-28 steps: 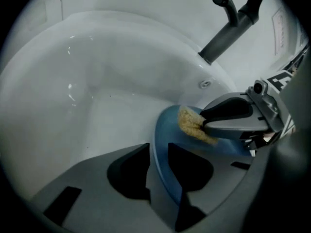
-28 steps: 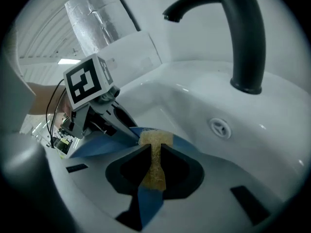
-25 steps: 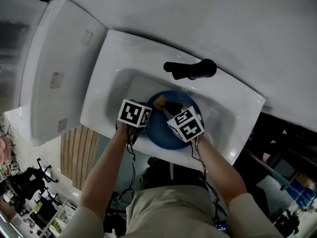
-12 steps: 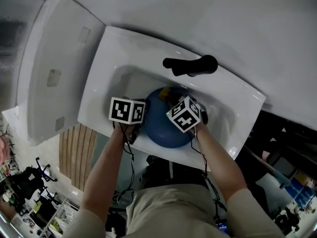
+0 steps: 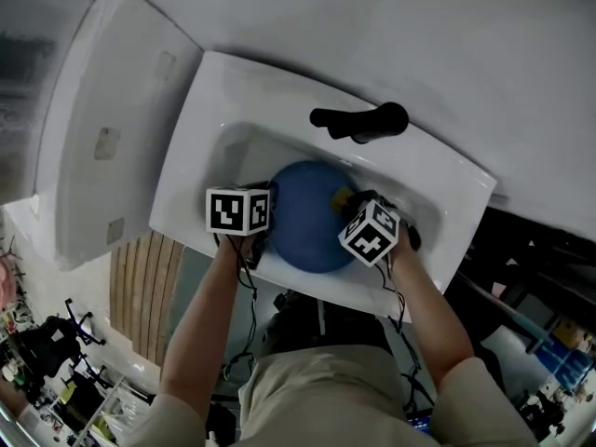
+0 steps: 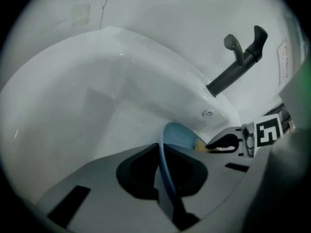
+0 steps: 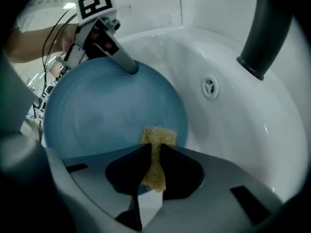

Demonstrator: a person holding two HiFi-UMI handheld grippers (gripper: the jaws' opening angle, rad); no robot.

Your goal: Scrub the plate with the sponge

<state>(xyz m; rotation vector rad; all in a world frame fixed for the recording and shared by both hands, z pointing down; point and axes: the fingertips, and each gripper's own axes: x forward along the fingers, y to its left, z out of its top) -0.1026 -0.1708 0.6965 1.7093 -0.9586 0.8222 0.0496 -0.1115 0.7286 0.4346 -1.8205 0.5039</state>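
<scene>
A blue plate (image 5: 303, 217) is in the white sink, tipped up on edge. My left gripper (image 5: 268, 229) is at its left rim; its jaws have just been closing and now pinch the thin rim (image 6: 164, 166) between them. My right gripper (image 5: 349, 203) is at the plate's right side, shut on a yellow sponge (image 7: 156, 142). The sponge's tip rests against the plate's blue face (image 7: 107, 110). In the right gripper view the left gripper (image 7: 131, 69) shows clamped on the far rim. The left gripper view shows the sponge (image 6: 199, 146) beside the plate's edge.
A black faucet (image 5: 358, 124) stands behind the basin and reaches over it (image 7: 265, 33). An overflow hole (image 7: 209, 87) sits in the sink's back wall. The white sink rim (image 5: 223, 91) surrounds the work. A white lidded unit (image 5: 102, 128) lies to the left.
The right gripper has carried the sponge from the plate's upper middle across to its right edge. The left gripper has shifted slightly left, and the plate has tipped up.
</scene>
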